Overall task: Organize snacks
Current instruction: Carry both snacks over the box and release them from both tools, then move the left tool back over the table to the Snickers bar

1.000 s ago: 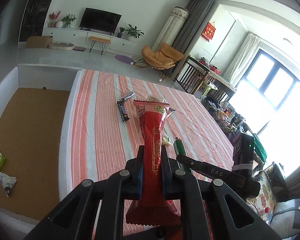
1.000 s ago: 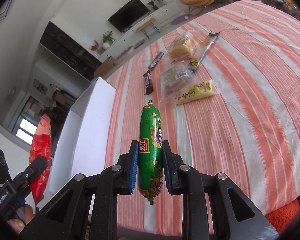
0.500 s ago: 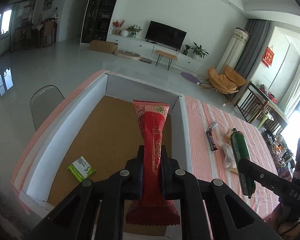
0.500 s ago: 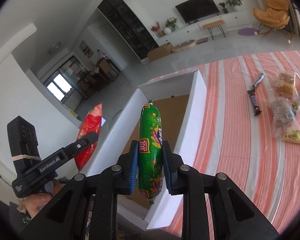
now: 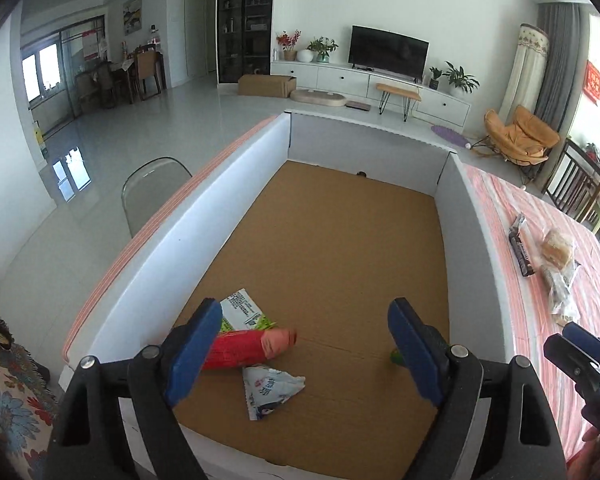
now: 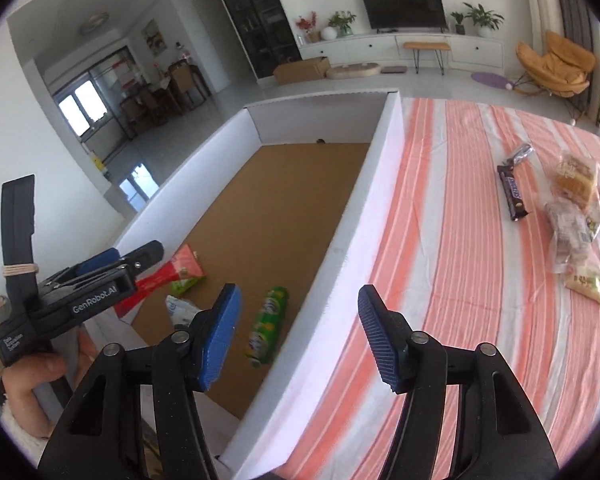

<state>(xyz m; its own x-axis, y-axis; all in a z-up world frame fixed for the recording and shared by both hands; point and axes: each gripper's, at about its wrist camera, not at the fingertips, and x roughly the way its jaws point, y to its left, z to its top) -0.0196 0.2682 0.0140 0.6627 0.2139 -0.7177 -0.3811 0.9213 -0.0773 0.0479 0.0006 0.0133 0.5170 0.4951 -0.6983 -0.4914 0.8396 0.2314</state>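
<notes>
Red packet (image 5: 244,349), green sausage (image 6: 269,324) flat in box (image 6: 380,184); remaining snacks (image 6: 572,216) on cloth.

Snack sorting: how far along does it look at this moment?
Done: red packet, green sausage and two small packets lie in the box. In hand: nothing; left claw and right claw are opening, empty. Left: chocolate bar and bagged snacks on the striped cloth.

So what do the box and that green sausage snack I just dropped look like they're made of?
Box: looks like cardboard. The walls are smooth matte white; the floor is bare matte brown with a visible fold seam. Could be foam board; no cut edge shows clearly.

Green sausage snack: seems to be thin, glossy printed plastic film, judging by its sheen; its near end is pinched shut. It lies on the box floor.
</notes>
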